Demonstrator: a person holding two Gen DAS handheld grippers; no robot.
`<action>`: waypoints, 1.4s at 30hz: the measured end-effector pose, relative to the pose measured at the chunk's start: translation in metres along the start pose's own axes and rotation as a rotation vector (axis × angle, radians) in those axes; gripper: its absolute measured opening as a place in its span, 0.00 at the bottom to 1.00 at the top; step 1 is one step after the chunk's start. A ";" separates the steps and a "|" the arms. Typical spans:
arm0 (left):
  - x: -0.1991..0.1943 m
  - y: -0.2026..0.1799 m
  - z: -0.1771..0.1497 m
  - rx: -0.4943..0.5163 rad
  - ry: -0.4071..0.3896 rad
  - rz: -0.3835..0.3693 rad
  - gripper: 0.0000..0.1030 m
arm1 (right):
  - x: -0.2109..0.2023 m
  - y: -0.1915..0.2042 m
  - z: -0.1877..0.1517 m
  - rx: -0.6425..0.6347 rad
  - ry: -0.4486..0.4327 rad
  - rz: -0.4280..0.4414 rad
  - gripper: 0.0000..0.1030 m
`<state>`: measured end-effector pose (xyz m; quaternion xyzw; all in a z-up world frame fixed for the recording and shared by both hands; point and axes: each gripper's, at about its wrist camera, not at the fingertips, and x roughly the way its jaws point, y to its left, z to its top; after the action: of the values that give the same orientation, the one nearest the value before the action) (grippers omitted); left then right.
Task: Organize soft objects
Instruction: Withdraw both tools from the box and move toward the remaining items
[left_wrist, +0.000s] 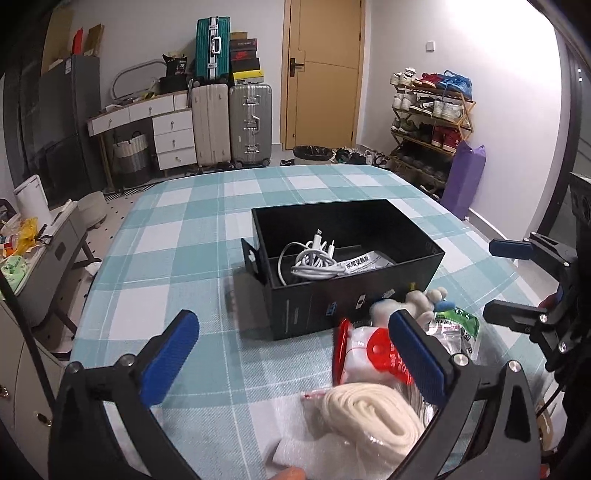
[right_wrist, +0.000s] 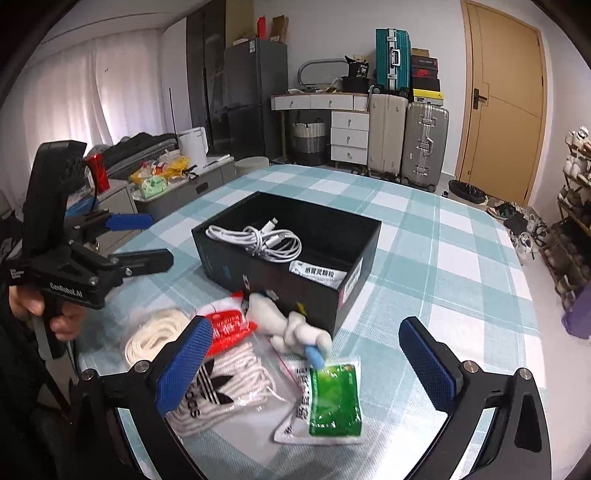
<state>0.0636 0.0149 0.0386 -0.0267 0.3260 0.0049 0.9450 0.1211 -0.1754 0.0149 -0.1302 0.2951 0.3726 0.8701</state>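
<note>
Beside the black box (right_wrist: 280, 258), fuzzy white plush toy (right_wrist: 295, 328).

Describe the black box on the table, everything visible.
The box is an open, lidless black rectangle, looks like glossy cardboard, with small printed labels on its near wall and a flap sticking out at one end. It sits flat on the checked tablecloth. Inside lie a coiled white cable and a white printed packet. A plush toy lies against its near wall.

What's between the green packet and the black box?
A small white plush toy lies between the green packet and the black box, its far end right against the box wall. The right wrist view shows it best.
</note>
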 end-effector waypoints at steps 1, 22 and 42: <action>-0.002 -0.001 -0.001 0.002 -0.002 0.001 1.00 | -0.001 0.000 -0.001 -0.001 0.003 -0.001 0.99; -0.009 -0.022 -0.033 0.101 0.075 -0.064 1.00 | 0.008 -0.015 -0.024 -0.043 0.145 -0.039 0.99; 0.004 -0.045 -0.047 0.173 0.189 -0.152 1.00 | 0.043 -0.027 -0.043 -0.007 0.288 -0.071 0.99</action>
<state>0.0387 -0.0327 0.0014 0.0301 0.4100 -0.0974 0.9064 0.1468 -0.1888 -0.0456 -0.1957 0.4111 0.3199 0.8309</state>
